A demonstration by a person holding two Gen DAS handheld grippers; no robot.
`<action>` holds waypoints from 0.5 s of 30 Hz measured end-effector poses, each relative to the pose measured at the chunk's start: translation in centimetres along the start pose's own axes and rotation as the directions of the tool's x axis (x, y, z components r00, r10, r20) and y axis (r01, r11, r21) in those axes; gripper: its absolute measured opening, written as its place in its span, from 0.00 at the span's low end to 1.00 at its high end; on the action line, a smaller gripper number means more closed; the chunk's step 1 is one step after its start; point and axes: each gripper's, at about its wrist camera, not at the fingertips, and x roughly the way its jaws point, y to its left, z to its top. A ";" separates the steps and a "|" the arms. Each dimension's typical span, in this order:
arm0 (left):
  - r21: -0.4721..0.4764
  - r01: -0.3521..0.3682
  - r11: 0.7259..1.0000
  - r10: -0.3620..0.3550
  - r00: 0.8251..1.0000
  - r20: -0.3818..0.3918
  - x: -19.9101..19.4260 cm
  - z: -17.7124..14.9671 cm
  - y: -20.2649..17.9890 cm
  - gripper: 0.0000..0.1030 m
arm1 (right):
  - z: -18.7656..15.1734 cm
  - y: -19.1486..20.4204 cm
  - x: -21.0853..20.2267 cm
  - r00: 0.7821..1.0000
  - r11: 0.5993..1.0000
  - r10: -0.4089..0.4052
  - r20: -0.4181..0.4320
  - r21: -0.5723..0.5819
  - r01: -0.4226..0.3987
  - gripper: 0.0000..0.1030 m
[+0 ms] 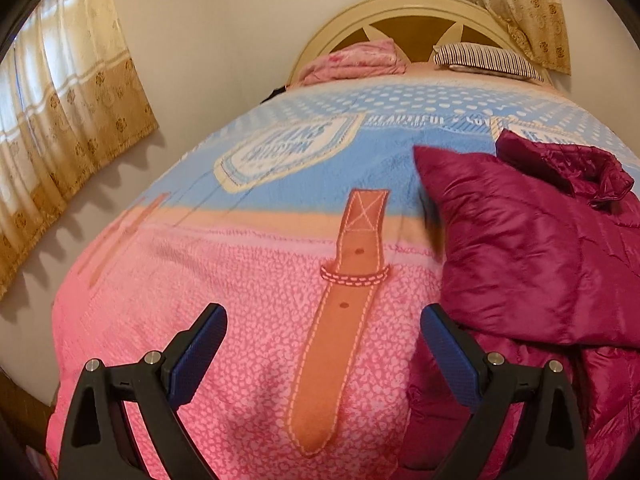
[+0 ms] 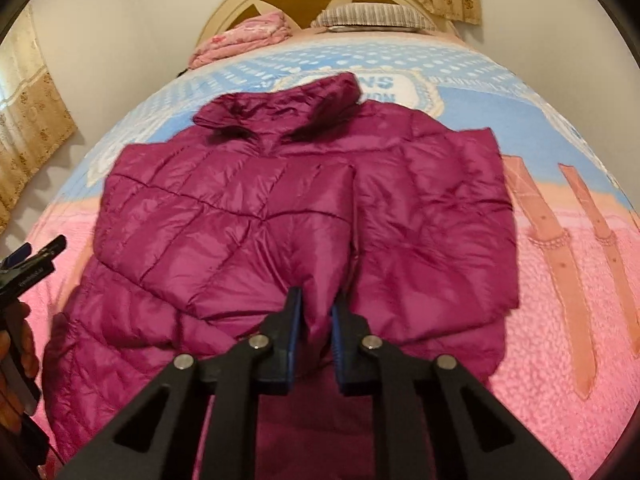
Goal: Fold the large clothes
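A magenta quilted puffer jacket [image 2: 240, 208] lies spread on the bed, collar toward the headboard and both sleeves folded in over its front. In the right wrist view my right gripper [image 2: 316, 300] is at the lower middle of the jacket, its blue pads pinched on a fold of the fabric. My left gripper [image 1: 324, 312] hovers open over the pink blanket [image 1: 240, 280], holding nothing; its right finger is close to the left edge of the jacket [image 1: 520, 240]. That left gripper [image 2: 36, 256] also shows at the left edge of the right wrist view, held by a hand.
The bed's cream headboard [image 1: 400, 8] stands at the far end, with a folded pink quilt [image 1: 356, 60] and a striped pillow [image 1: 484, 60] in front of it. Beige curtains [image 1: 60, 120] hang on the left wall. Bare blanket lies to the left of the jacket.
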 end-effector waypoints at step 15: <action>0.014 0.227 0.974 -0.227 0.966 0.126 -4.6 8.4 -7.2 0.95 | 4.5 1.1 -4.9 0.979 0.995 -0.021 0.203 0.095 0.001 0.39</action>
